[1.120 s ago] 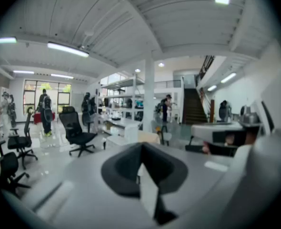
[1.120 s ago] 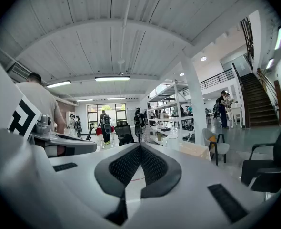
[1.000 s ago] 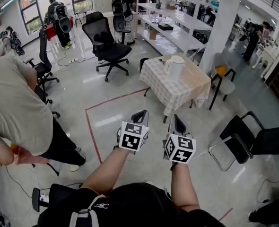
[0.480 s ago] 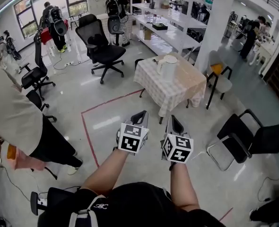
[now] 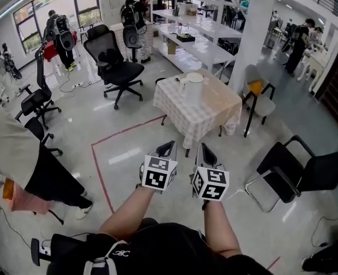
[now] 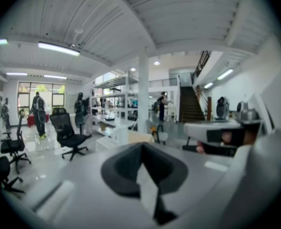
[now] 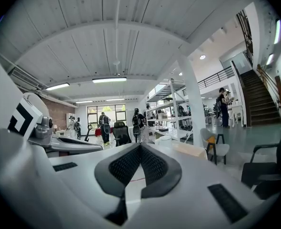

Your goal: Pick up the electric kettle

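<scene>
The white electric kettle (image 5: pixel 193 86) stands on a small table with a checkered cloth (image 5: pixel 206 116), well ahead of me across the floor. My left gripper (image 5: pixel 168 149) and right gripper (image 5: pixel 204 151) are held side by side in front of my body, pointing toward that table and far short of it. Both are shut with nothing between the jaws. In the left gripper view, the kettle (image 6: pixel 120 134) is a small pale shape above the shut left gripper (image 6: pixel 141 147). The right gripper view shows the kettle (image 7: pixel 165 140) just beyond the shut right gripper (image 7: pixel 140 147).
A red tape line (image 5: pixel 100 165) marks the floor before the table. A black chair (image 5: pixel 295 171) stands at the right, an office chair (image 5: pixel 114 67) behind the table's left. A chair with an orange cushion (image 5: pixel 258 96) and a white pillar (image 5: pixel 252 33) are beside the table. A person (image 5: pixel 14 153) stands at the left.
Both grippers have moved forward toward the table, still shut. The table and kettle now sit lower and nearer in the head view. The person at the left has slid toward the frame's edge.
</scene>
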Motion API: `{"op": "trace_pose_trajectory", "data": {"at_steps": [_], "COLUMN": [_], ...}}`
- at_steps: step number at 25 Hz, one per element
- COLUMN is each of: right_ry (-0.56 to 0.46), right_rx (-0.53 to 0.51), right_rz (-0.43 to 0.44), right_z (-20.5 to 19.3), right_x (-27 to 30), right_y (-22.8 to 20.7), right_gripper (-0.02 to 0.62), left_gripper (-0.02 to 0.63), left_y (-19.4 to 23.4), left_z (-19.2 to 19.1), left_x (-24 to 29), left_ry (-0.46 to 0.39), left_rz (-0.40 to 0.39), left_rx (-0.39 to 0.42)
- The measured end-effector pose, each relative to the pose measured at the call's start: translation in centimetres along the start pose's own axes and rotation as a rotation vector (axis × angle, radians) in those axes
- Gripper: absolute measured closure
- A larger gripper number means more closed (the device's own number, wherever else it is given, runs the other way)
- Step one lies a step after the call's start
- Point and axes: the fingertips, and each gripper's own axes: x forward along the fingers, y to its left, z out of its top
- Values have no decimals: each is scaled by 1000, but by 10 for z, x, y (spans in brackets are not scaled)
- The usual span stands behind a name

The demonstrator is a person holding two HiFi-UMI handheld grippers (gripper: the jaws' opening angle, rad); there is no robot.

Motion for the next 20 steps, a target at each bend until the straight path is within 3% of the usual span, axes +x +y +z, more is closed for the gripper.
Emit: {"op": "trace_pose_trajectory", "data": {"at_steps": [10, 20], "right_ry": [39, 25], "right_rx": [23, -5], "right_rz": [21, -7], "right_z": [-11, -10], "right_x": [26, 94], "right_y": [-24, -40], "right_gripper": [597, 598], "left_gripper": [605, 604], "left_y": [6, 44], "left_z": [0, 7], "left_x": [37, 97], "left_ry": [17, -4], "left_rz": [5, -7], "left_rx": [-15, -18]}}
